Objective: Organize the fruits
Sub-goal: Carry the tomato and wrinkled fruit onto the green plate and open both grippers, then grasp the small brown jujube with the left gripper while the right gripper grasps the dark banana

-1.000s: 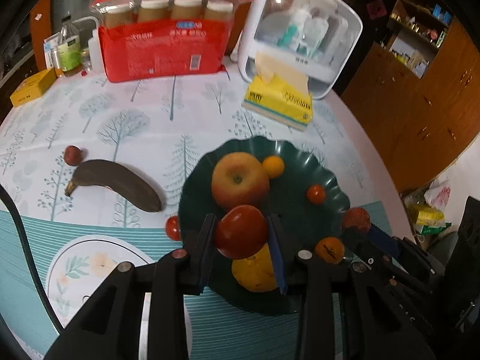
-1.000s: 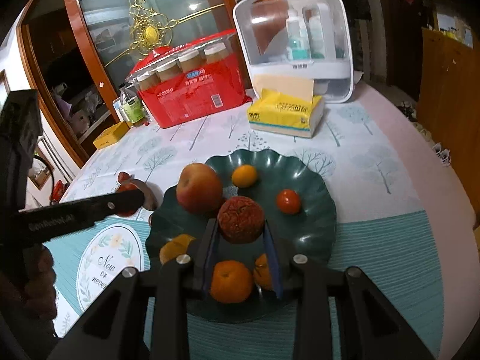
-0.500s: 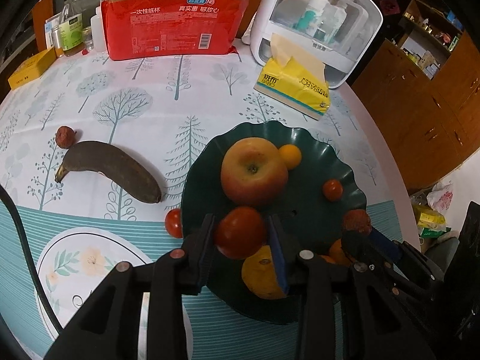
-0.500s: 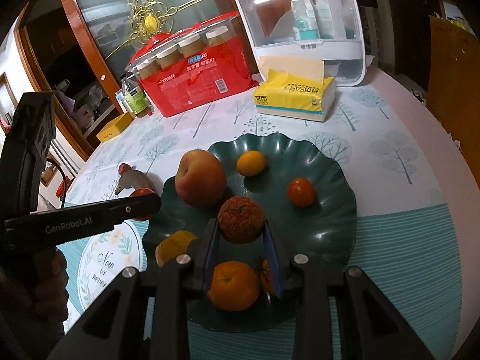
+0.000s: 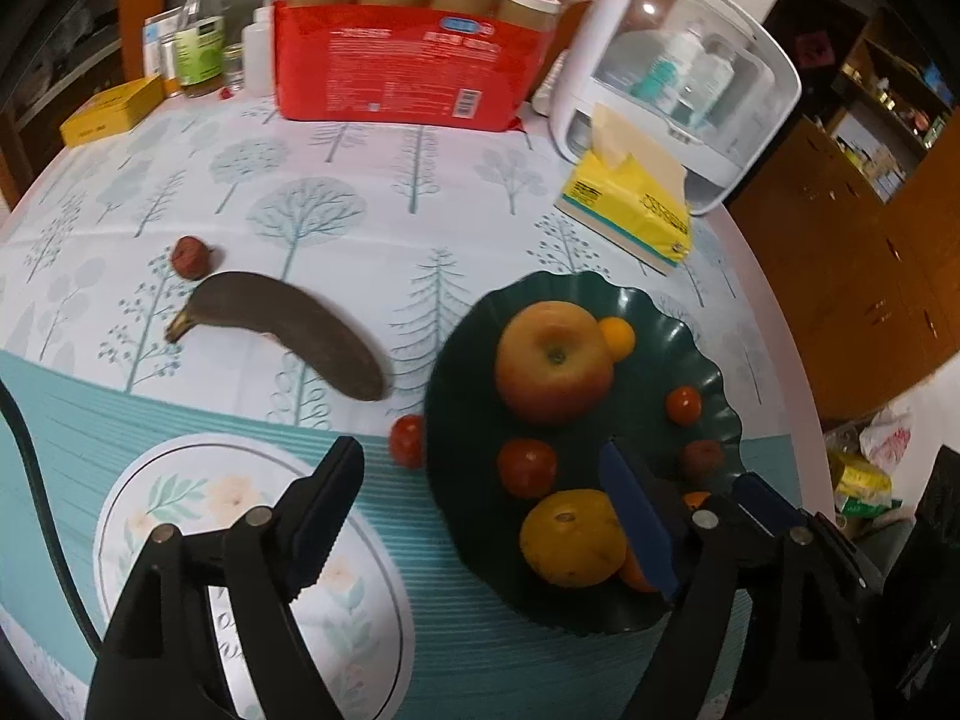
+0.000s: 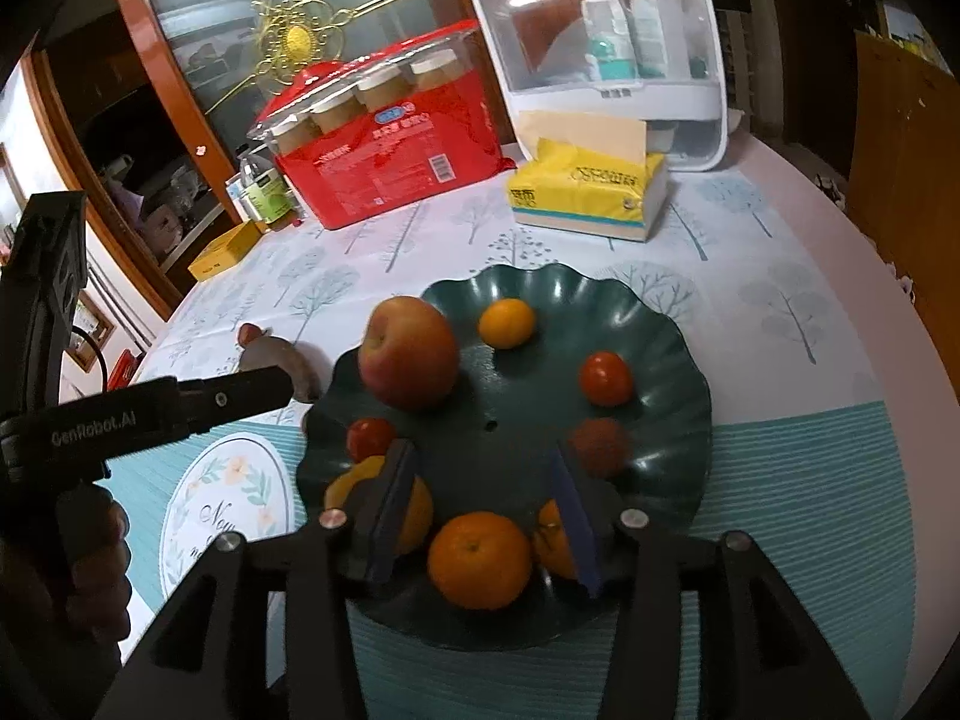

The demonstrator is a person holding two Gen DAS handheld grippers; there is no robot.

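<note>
dark green and glossy, the scalloped plate [image 6: 672, 360] carries a smooth round apple [image 6: 409, 359] at ten o'clock, a small tomato [image 5: 526, 467] and a rough brownish lychee [image 6: 598, 446] lying free on its floor, plus dimpled oranges [image 6: 480, 560] at its six o'clock rim. the left gripper [image 5: 480, 516] has just been spreading its jaws and pinches nothing, the tomato loose between them; the right gripper [image 6: 487, 507] has likewise been parting, the lychee just past its right pad. at nine o'clock of the plate, on the tree-print cloth [image 5: 360, 198], lies a blackened curved banana [image 5: 288, 330].
</note>
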